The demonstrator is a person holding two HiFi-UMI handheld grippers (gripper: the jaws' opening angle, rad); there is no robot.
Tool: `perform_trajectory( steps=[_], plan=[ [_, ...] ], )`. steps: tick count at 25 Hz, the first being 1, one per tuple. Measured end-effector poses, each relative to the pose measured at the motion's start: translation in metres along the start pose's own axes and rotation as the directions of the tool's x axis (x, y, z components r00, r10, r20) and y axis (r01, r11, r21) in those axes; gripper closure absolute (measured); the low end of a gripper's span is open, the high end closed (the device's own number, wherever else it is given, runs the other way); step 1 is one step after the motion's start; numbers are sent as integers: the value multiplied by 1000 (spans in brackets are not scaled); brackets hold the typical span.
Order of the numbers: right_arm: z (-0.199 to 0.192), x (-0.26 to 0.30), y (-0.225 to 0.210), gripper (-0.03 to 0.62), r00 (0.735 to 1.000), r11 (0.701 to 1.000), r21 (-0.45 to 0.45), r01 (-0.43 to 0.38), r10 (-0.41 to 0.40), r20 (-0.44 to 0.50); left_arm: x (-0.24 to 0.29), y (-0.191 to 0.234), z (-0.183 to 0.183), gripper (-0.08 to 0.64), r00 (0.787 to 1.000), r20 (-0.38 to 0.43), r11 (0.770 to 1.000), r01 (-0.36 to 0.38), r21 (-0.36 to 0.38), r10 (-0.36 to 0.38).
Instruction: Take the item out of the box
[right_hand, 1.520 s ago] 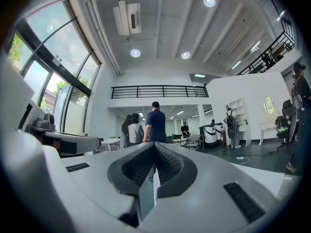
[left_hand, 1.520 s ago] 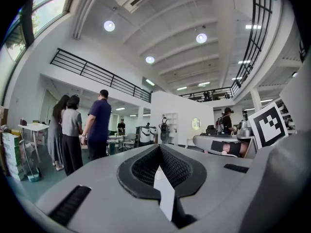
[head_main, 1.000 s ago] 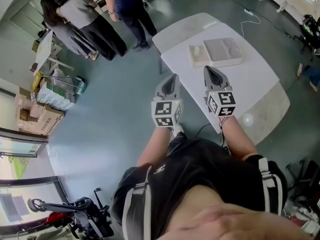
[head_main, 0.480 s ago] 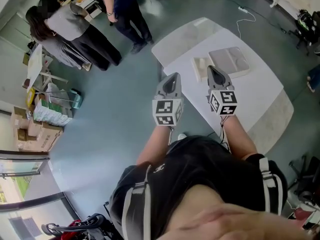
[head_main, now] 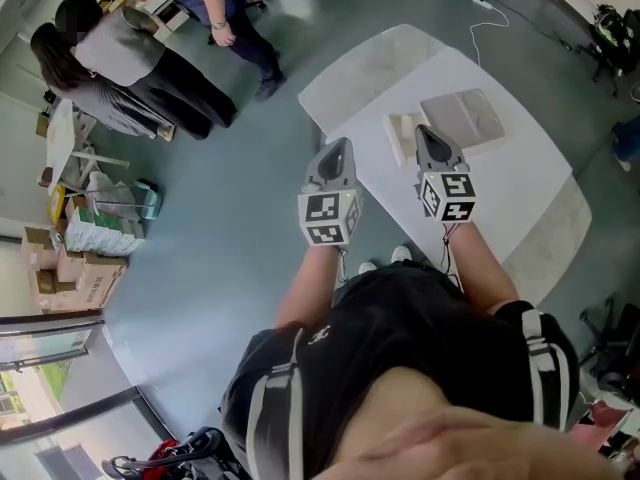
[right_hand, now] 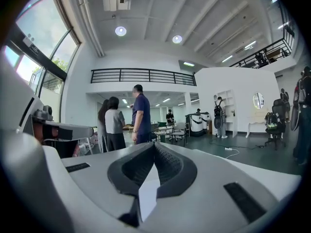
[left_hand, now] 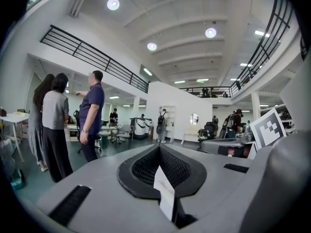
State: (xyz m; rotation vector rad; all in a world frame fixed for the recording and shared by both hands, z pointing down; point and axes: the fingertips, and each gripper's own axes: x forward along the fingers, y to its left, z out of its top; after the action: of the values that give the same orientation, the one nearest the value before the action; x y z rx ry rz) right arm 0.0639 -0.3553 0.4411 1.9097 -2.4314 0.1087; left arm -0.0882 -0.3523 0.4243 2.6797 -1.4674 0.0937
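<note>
While the box (head_main: 460,118) lies seemingly closed on the bench (head_main: 520,178), nothing looks done yet: left gripper (head_main: 337,150) and right gripper (head_main: 427,136) hover near it, fingers pressed together, empty; the item is unseen, presumably inside.

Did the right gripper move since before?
Yes. The right gripper went forward toward the box; its tip now overlaps the box's near edge.

Two-storey lab hall, mezzanine railing (right_hand: 141,74)
</note>
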Motion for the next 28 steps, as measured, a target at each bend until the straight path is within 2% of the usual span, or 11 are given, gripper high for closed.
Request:
perform_trajectory(
  steps=[3,13,28],
  plan=[
    [-8,8,-9,578,1000,1000,-21,9,-10,-16,8,0,-3,549,1000,-16,1000,-5,2,5],
    [-46,31,-30,578,993,1000,-10,15,-16,-117,18,-12,-9,549,999,-36,1000,1,4,-1],
    [-120,92,-52,578,944,999,-15,38,-40,-328,27,2,-21,549,997,-64,999,-48,-12,47]
  ],
)
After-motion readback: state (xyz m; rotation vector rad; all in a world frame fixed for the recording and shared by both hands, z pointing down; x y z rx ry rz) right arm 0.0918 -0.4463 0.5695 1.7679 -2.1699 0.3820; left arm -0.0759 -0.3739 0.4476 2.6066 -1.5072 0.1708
